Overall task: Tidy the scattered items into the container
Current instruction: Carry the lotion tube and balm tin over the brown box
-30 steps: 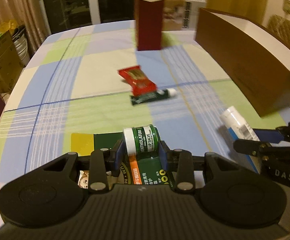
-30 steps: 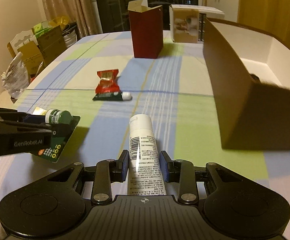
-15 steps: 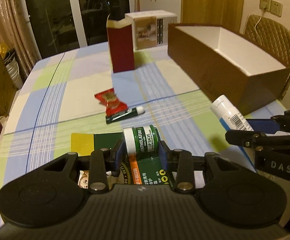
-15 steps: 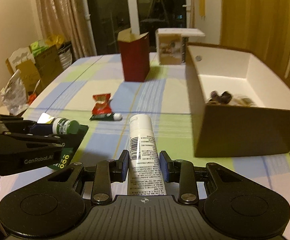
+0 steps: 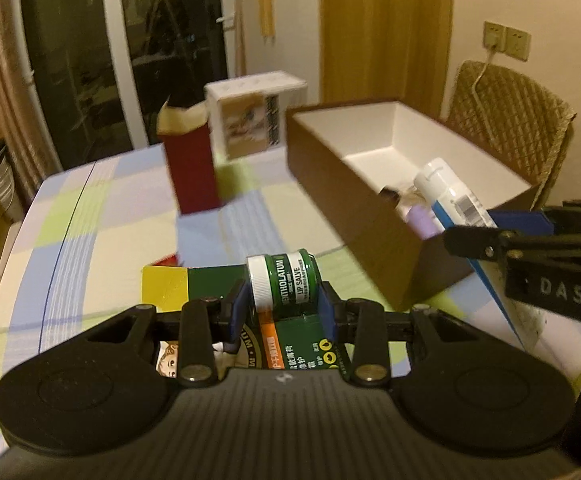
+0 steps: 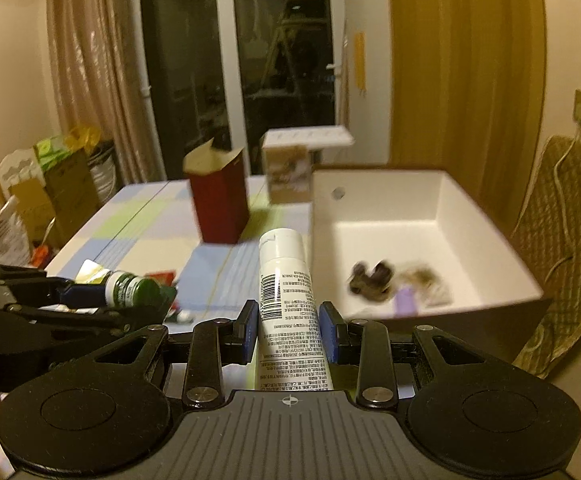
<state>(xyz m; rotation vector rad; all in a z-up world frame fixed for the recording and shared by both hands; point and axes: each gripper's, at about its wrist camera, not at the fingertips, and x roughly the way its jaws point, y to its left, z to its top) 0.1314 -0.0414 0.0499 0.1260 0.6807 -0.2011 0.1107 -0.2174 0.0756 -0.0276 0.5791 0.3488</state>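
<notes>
Glossy plastic tube [image 6: 286, 300], matt cardboard box [image 6: 486, 220]

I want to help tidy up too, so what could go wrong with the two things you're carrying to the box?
1. The green lip salve pack is pinched only around its little jar by the left gripper; its wide card hangs below and might catch the box wall.
2. The white tube sticks far past the right gripper, so it could tip or slip out.
3. Both grippers sit close together and might bump.
</notes>
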